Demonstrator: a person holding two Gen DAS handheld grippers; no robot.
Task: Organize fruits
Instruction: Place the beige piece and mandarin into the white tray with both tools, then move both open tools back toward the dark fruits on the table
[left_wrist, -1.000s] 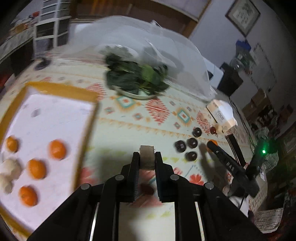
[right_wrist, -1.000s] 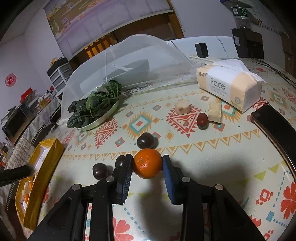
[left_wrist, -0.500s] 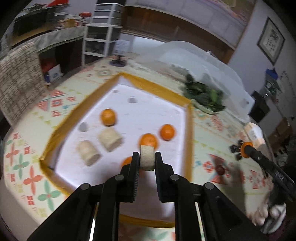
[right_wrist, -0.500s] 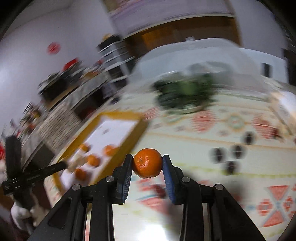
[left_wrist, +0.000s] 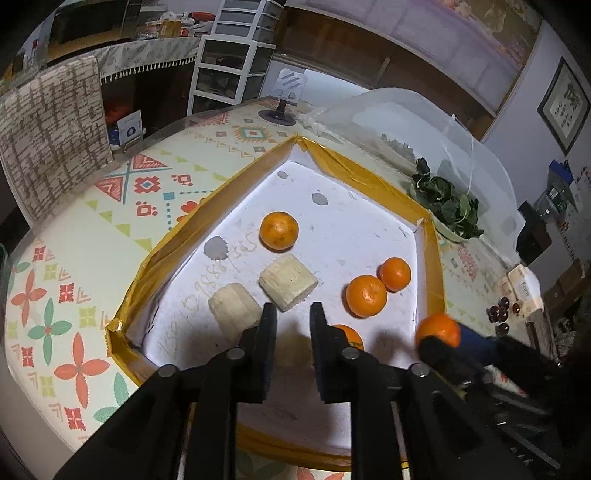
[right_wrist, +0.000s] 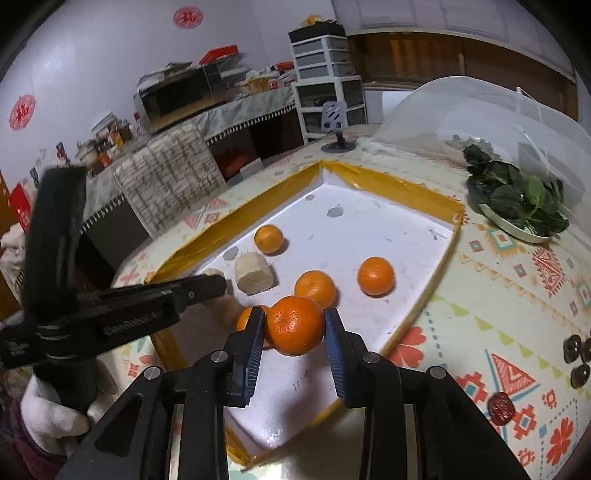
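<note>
A white tray with a yellow rim (left_wrist: 369, 177) (right_wrist: 391, 181) holds several tangerines (left_wrist: 279, 230) (right_wrist: 375, 276) and pale banana pieces (left_wrist: 288, 282) (right_wrist: 255, 275). My left gripper (left_wrist: 292, 317) is open and empty over the tray's near part, with one banana piece (left_wrist: 234, 308) just left of its fingers. My right gripper (right_wrist: 294, 326) is shut on a tangerine (right_wrist: 294, 325) and holds it above the tray's near right edge; it also shows in the left wrist view (left_wrist: 437, 330).
A plate of dark greens (right_wrist: 517, 201) sits beside a clear mesh food cover (right_wrist: 480, 118) behind the tray. Several dark round fruits (right_wrist: 576, 360) and a red date (right_wrist: 500, 403) lie on the patterned tablecloth to the right. A tissue pack (left_wrist: 521, 286) lies far right.
My left gripper swung over the tray and opened, and the banana piece it held is out of its jaws. My right gripper carried the tangerine from the table to above the tray.
</note>
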